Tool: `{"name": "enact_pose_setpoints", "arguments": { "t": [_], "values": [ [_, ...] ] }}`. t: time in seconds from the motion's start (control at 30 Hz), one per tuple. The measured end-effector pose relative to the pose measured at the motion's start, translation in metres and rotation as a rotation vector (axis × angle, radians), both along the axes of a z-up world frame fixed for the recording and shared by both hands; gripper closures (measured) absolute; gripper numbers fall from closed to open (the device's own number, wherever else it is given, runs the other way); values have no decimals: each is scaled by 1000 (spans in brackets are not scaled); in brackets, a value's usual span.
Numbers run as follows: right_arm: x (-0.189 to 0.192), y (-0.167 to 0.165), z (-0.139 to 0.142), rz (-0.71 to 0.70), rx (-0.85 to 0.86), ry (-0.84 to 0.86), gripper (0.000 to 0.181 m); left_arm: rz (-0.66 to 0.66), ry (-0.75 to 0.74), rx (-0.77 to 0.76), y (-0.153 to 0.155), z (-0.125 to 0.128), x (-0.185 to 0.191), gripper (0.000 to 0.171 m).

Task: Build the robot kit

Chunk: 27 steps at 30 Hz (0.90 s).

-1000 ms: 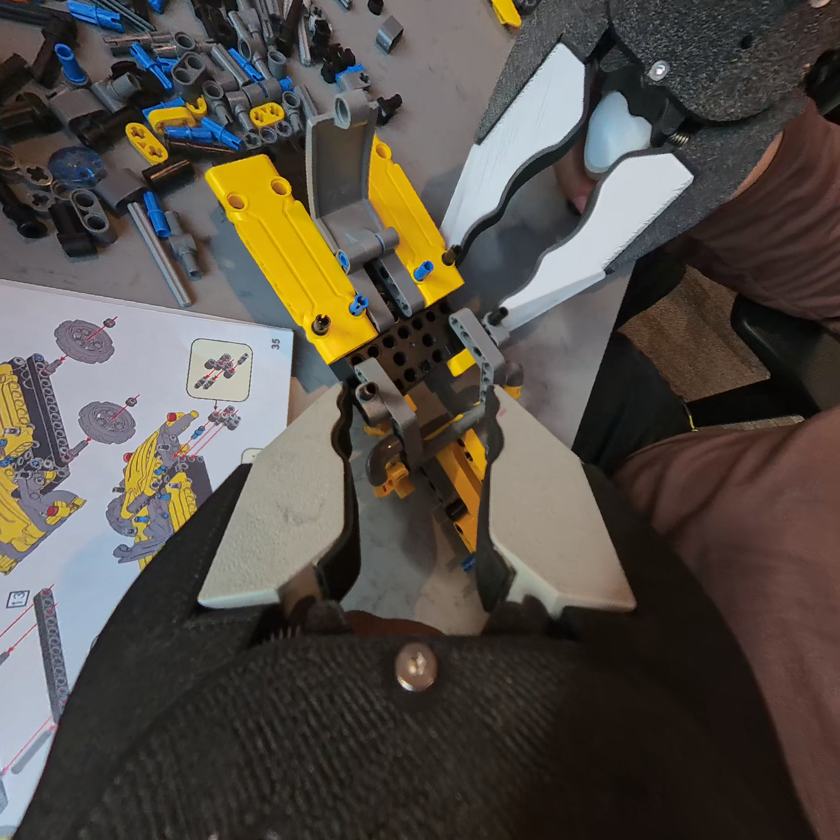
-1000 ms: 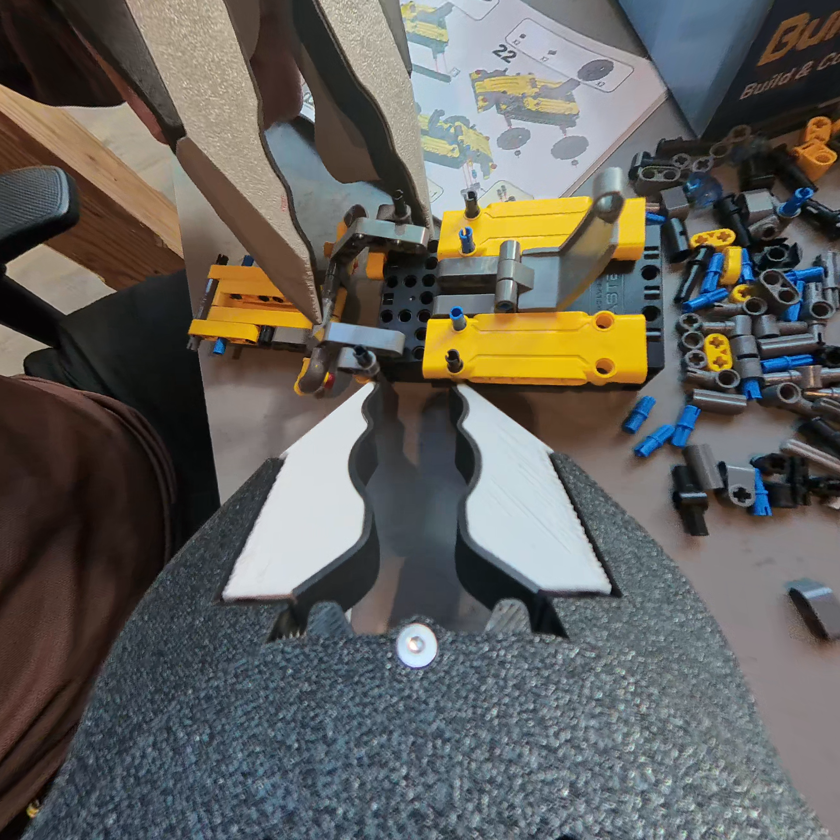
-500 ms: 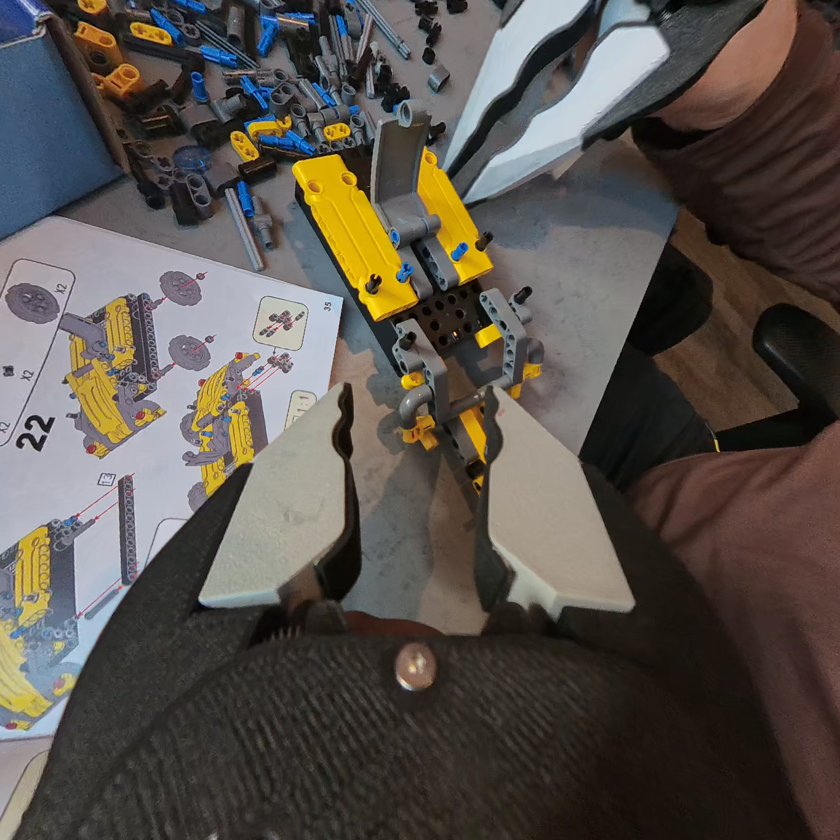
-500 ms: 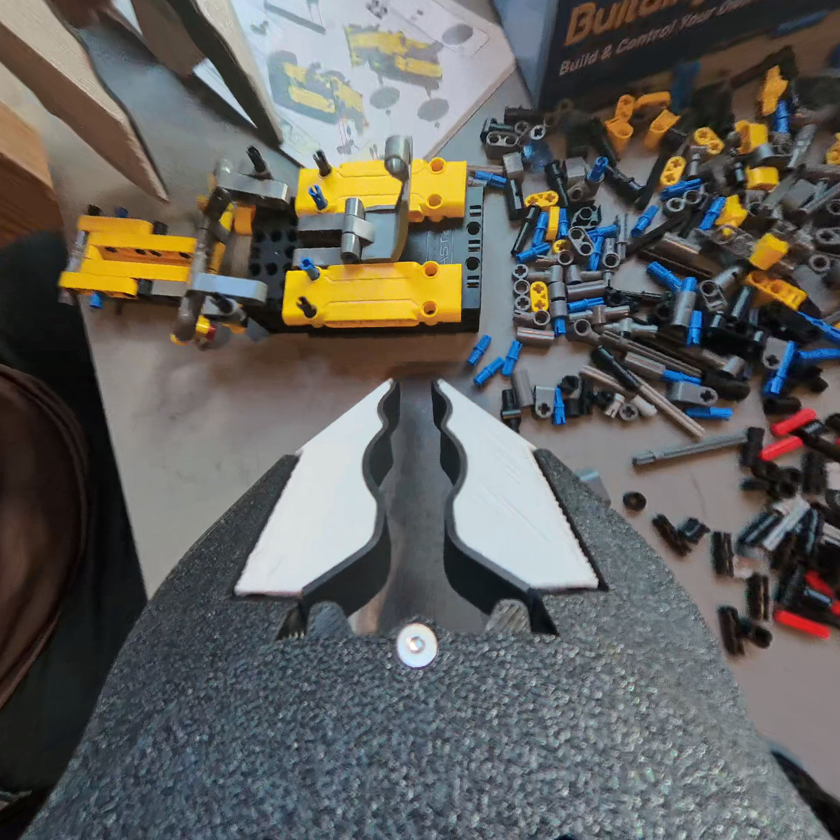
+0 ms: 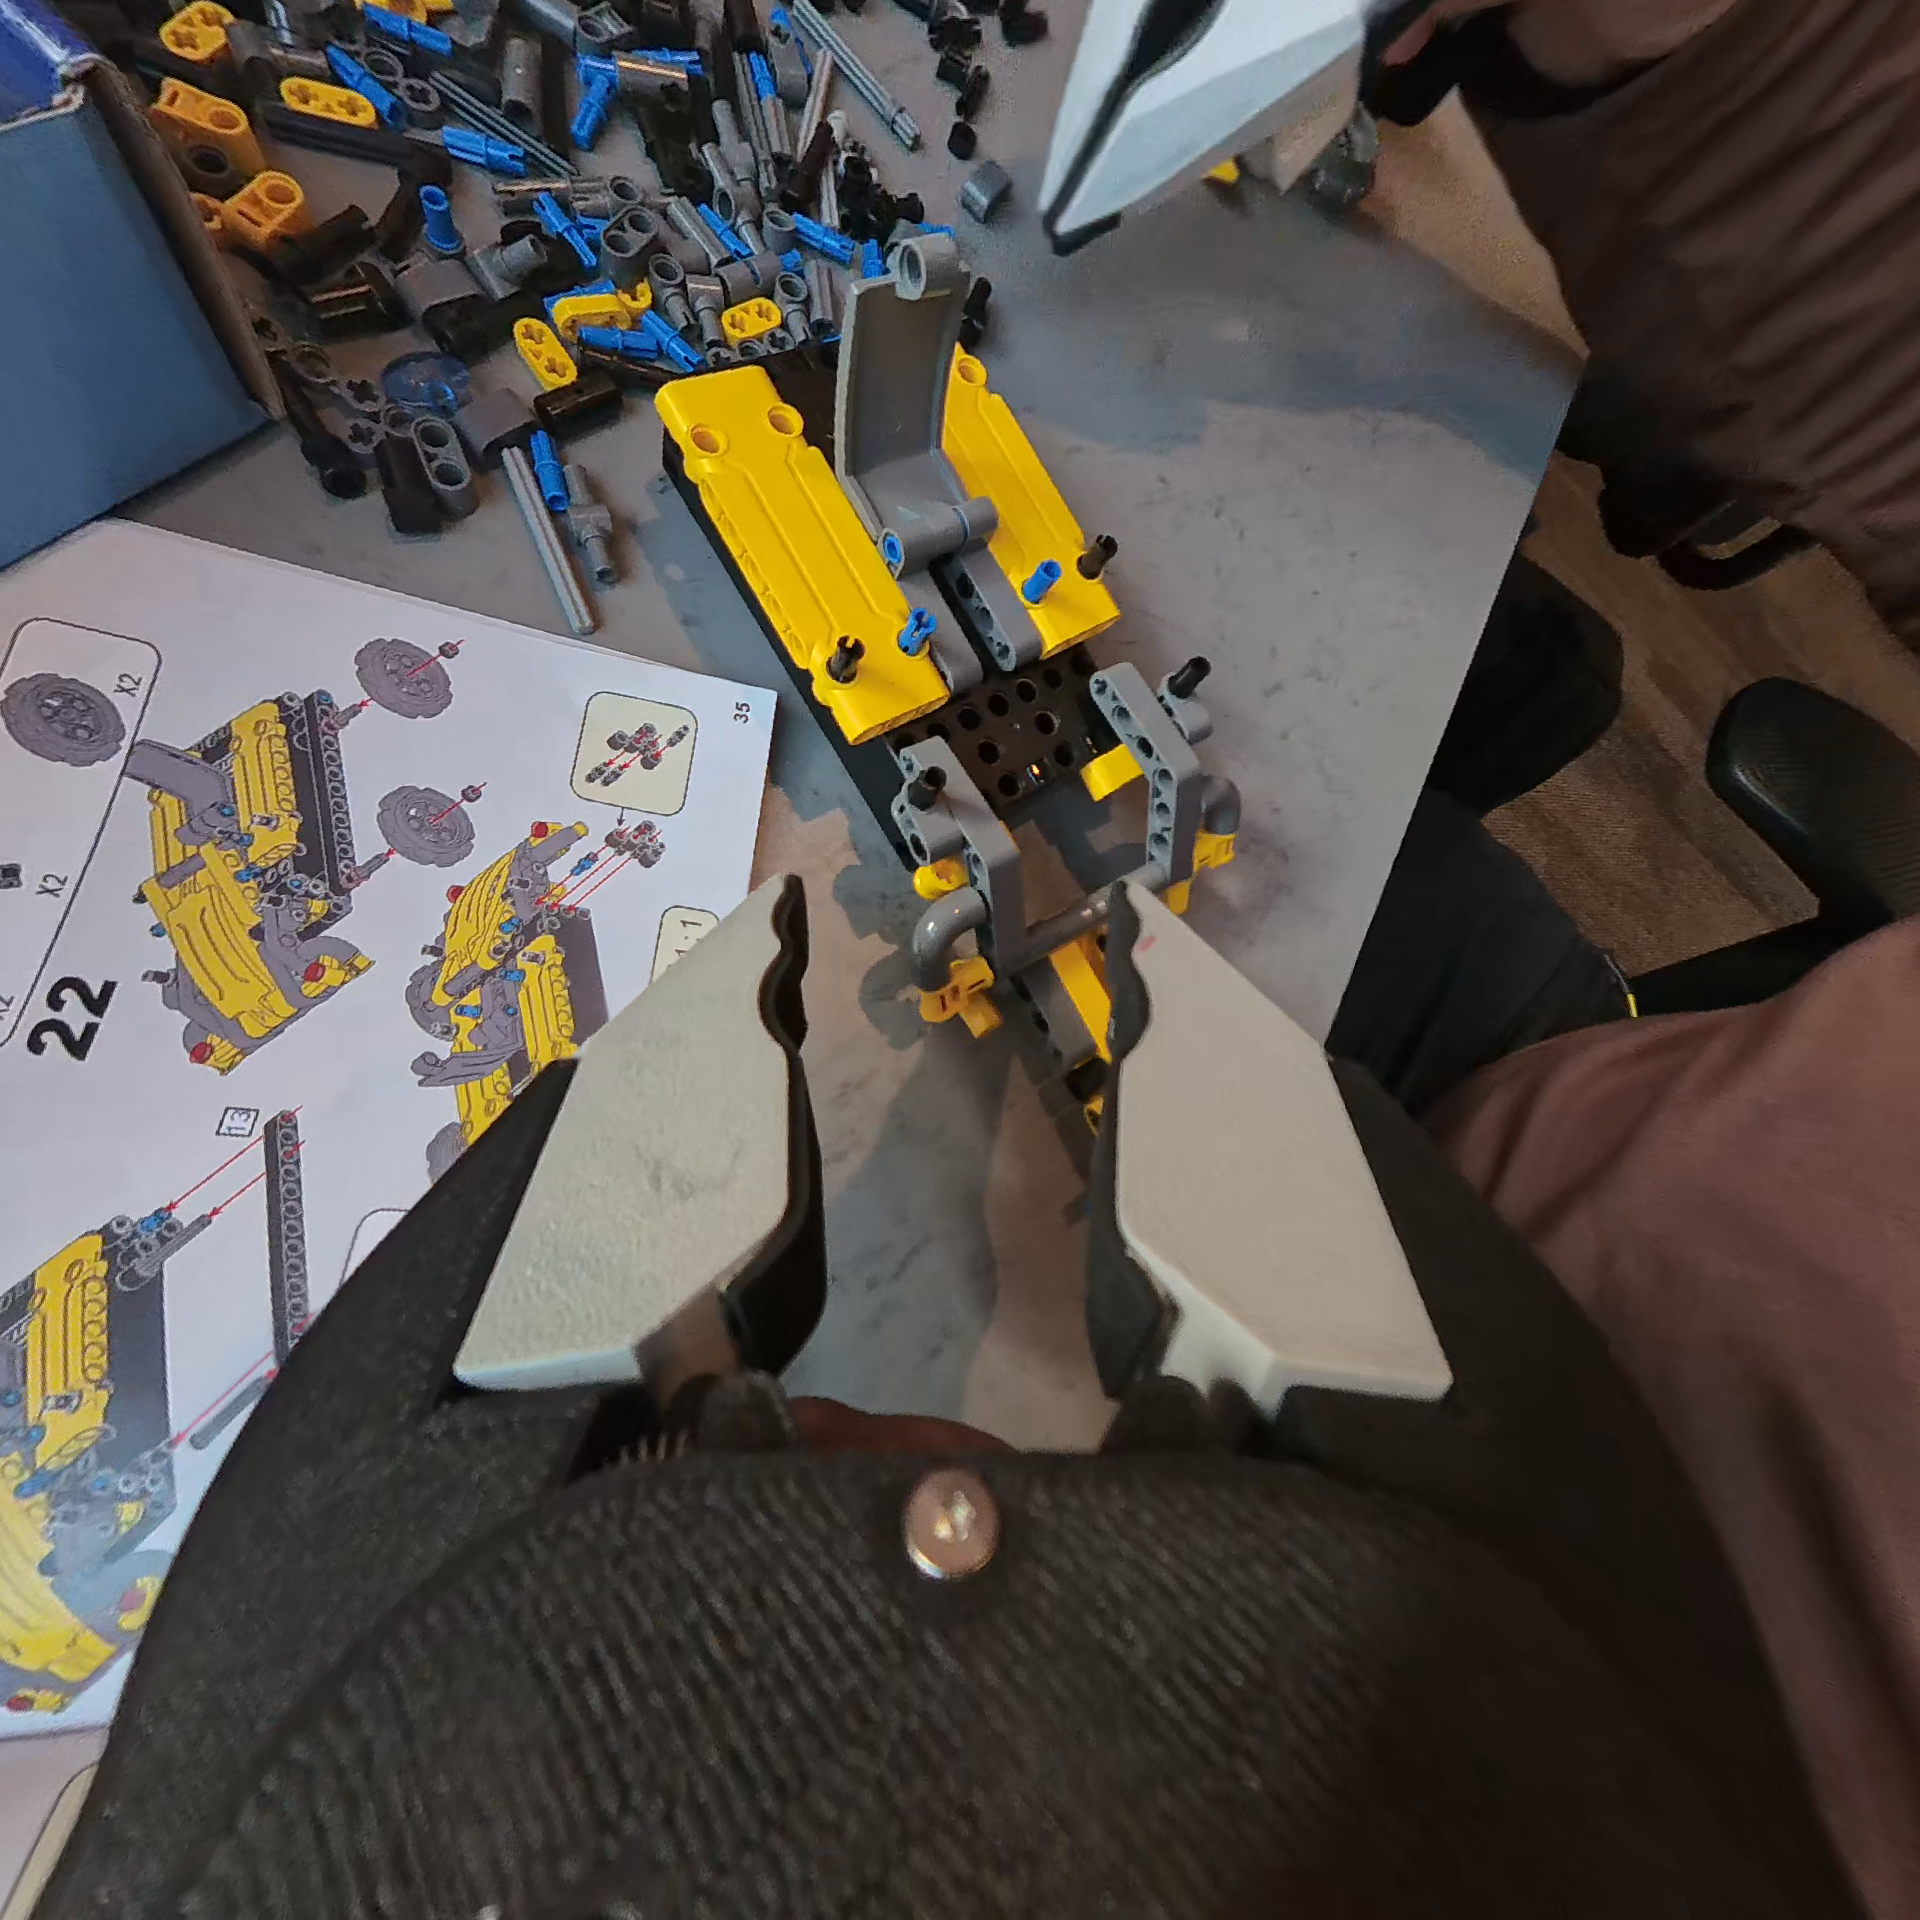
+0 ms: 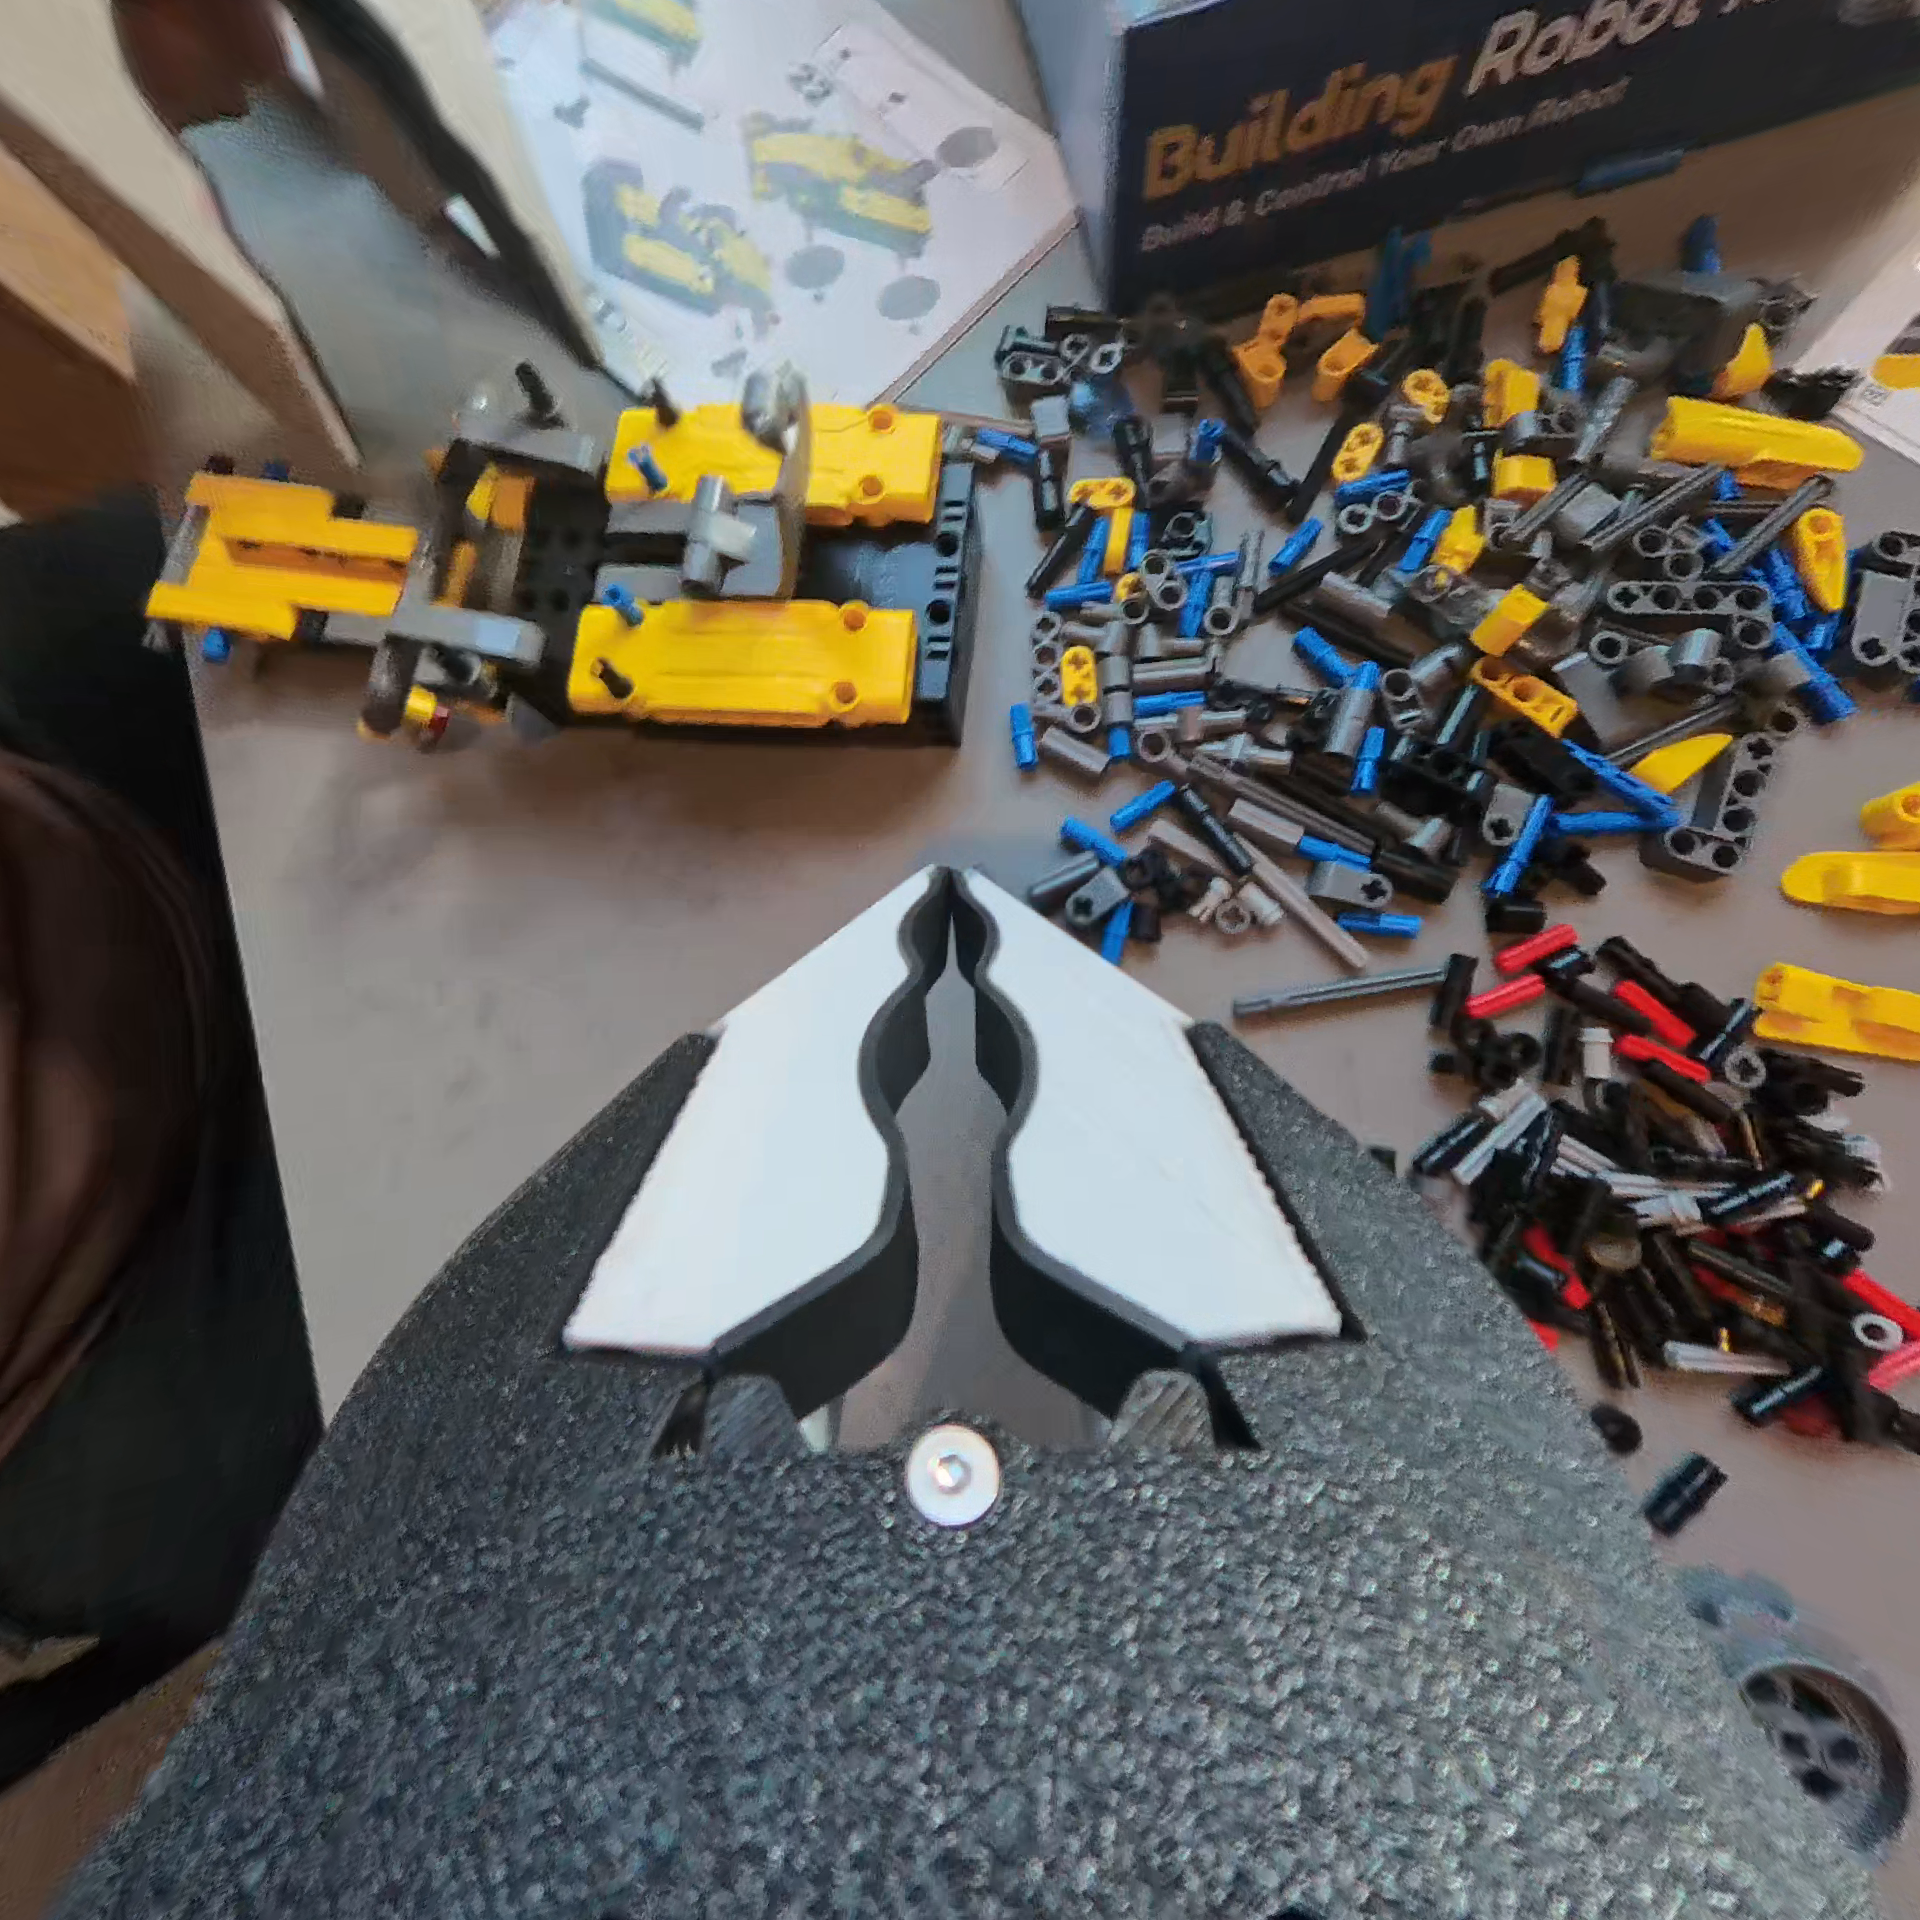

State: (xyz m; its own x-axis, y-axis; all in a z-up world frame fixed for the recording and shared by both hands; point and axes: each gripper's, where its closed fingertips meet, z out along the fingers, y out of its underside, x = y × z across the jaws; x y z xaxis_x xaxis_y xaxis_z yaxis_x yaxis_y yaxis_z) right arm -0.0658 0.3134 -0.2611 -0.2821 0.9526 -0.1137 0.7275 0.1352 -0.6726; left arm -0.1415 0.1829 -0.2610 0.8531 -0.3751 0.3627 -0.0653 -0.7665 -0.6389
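Note:
A part-built yellow, black and grey brick vehicle (image 5: 894, 582) lies on the grey table; it also shows in the right wrist view (image 6: 727, 665). My left gripper (image 5: 956, 904) is open and empty, hovering over the model's narrow yellow end, which shows beside the right finger (image 5: 1226, 1143). My right gripper (image 6: 948, 883) is shut and empty, above bare table between the model and a heap of loose parts (image 6: 1455, 675). It shows in the left wrist view (image 5: 1143, 135) at the top, beyond the model. The left gripper (image 6: 364, 208) appears blurred in the right wrist view.
An open instruction booklet (image 5: 312, 883) lies left of the model. A dark blue box (image 6: 1455, 135) stands behind the loose parts. Black and red pins (image 6: 1662, 1195) and a wheel (image 6: 1818, 1745) lie to the right. The table edge (image 5: 1455, 727) runs beside the model, with a person's legs and a chair past it. The left gripper's tips are roughly 15 cm from the right gripper's.
My right gripper closed and drew back from the model toward the loose parts. My left gripper lifted back from the model's narrow end, still open.

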Motion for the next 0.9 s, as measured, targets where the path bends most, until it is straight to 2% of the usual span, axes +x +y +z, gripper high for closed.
{"name": "enact_pose_setpoints", "arguments": {
  "t": [0.17, 0.3, 0.4, 0.53, 0.6, 0.67, 0.77, 0.83, 0.9],
  "values": [
    [1, 6, -31, 33, 80, -101, 181, 3, -3, 2, 5, 1, -2, 116],
    [-20, 24, -31, -17, 79, -83, 181, 1, 13, -13, 6, -2, -2, 115],
    [-21, 9, -17, -6, 26, -30, 179, 9, 38, -8, 6, -2, -4, 115],
    [-12, -24, -2, 92, -23, 56, 154, -11, 115, 3, 3, -7, -4, 113],
    [-17, -25, -3, 102, -13, 67, 147, -38, 131, -3, 2, -12, -1, 111],
    [-26, -26, -3, 116, -41, 51, 133, -61, 121, -3, 5, -14, 4, 110],
    [-34, -33, -5, 172, -75, 34, 132, -87, 95, -22, 8, -19, 8, 114],
    [-33, -40, -10, 201, -102, -4, 130, -105, 59, -20, 10, -17, 13, 124],
    [-30, -44, -12, 201, -95, -13, 136, -124, 43, -20, 10, -17, 18, 128]
  ]
}}
